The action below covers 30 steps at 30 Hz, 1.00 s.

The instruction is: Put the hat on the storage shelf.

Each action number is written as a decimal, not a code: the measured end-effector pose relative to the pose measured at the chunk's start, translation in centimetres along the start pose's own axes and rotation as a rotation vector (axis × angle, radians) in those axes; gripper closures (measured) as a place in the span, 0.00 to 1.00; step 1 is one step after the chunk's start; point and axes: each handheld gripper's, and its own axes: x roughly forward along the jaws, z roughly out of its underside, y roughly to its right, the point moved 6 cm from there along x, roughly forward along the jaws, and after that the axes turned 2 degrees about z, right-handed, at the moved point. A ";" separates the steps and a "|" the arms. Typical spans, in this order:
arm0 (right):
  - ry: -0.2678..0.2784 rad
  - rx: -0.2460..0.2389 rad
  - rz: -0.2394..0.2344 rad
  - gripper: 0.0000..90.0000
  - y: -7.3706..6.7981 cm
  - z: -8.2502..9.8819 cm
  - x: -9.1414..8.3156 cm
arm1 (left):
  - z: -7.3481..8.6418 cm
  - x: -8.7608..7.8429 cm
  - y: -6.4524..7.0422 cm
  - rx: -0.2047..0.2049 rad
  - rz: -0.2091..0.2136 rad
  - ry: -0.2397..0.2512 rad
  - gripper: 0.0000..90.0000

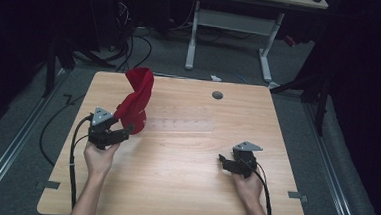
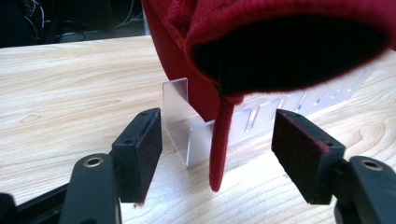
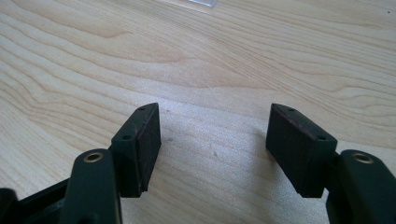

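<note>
Red knitted garment (image 1: 135,101) standing tall on the left half of the wooden counter (image 1: 183,187), draped over something beneath it and rising to a folded peak near the far left edge. Seen from the left gripper view as a dark open cuff or hem (image 2: 289,51) hanging overhead, with a narrow red strip (image 2: 219,149) dangling from it down toward the counter top. Clear plastic rack (image 2: 205,135) under and beside the cloth, its frosted upright plate and slotted base lying flat on the wood and stretching as a faint pale band toward the counter's middle (image 1: 187,122). Left claw (image 1: 127,131) just beside the garment's lower edge, held in the left hand (image 1: 98,157); jaws spread wide, gripping nothing, the dangling strip between them but apart from either pad, red lint on the pads. Right claw (image 1: 223,162) well apart from the cloth on the right half of the counter, held in the right hand (image 1: 246,183); jaws likewise wide open over bare wood grain, empty. Small round grey grommet (image 1: 217,95) set in the counter near the far edge. Black cables (image 1: 72,165) trailing from both claws toward the near edge. Beyond the counter, grey floor and the white legs of another desk (image 1: 193,37).
</note>
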 end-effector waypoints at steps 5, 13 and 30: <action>0.001 -0.001 0.000 0.40 0.0 0.0 0.0 | -0.2 -0.7 0.1 0.006 0.005 -0.004 0.37; 0.001 -0.001 0.000 0.40 0.0 0.0 0.0 | -0.2 -1.7 0.4 -0.004 0.022 0.000 0.37; 0.000 0.000 0.000 0.40 0.0 0.0 0.0 | 0.9 -3.5 0.6 -0.033 0.045 -0.011 0.37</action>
